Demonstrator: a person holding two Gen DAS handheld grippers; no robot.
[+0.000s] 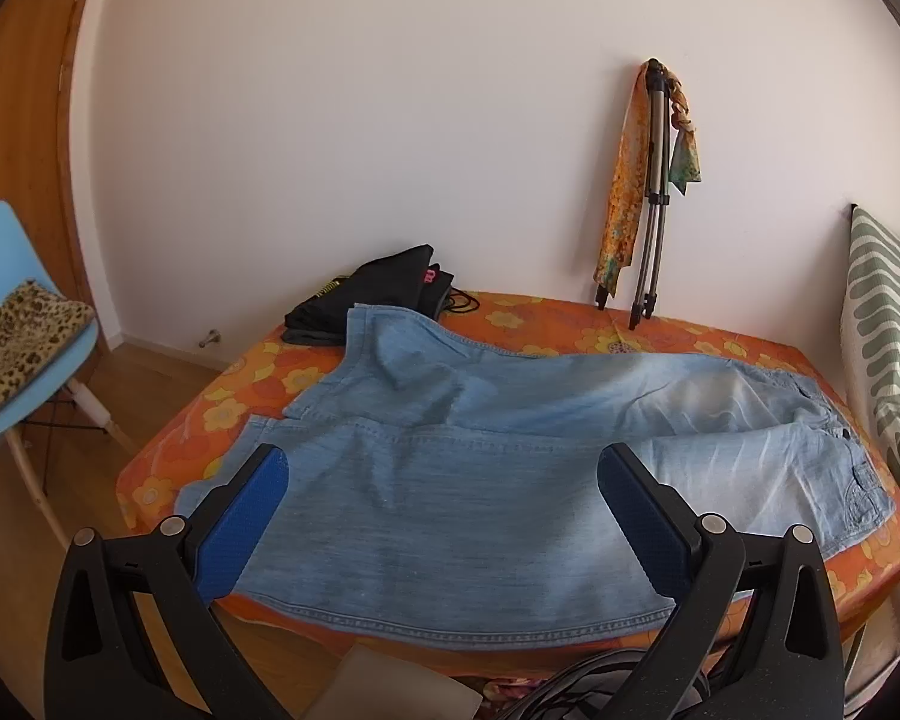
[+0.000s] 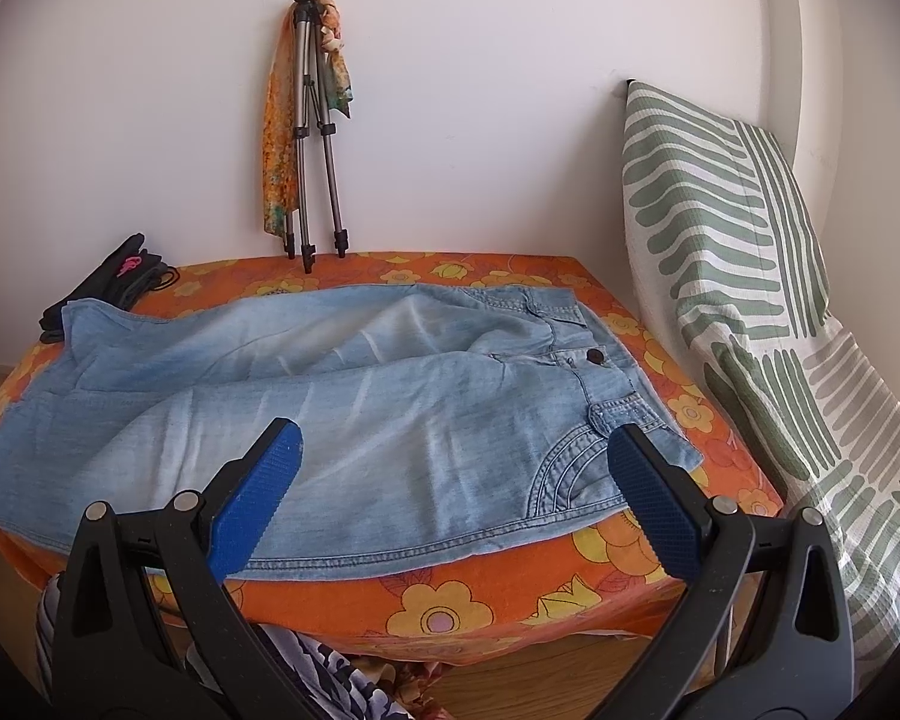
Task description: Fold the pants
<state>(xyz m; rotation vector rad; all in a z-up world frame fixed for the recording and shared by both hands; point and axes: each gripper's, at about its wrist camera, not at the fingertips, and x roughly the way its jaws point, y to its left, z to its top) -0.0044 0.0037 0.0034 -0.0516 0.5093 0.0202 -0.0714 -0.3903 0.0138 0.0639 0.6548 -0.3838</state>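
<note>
Pants (image 2: 342, 402) lie flat on the flowered table (image 2: 486, 600), long axis running left to right, waistband by the right gripper (image 2: 450, 468) and hems by the left gripper (image 1: 444, 480), both spread wide, empty, above the near edge.

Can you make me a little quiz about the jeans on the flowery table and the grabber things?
1. True or false: the left gripper is shut on the light blue jeans.
2. What leans against the wall behind the table? A) a broom B) a folded tripod with a scarf C) a ladder
3. Fill in: the jeans' waistband button lies nearer the ____ gripper.

Key
1. False: both grippers are open and hold nothing.
2. B
3. right
</note>
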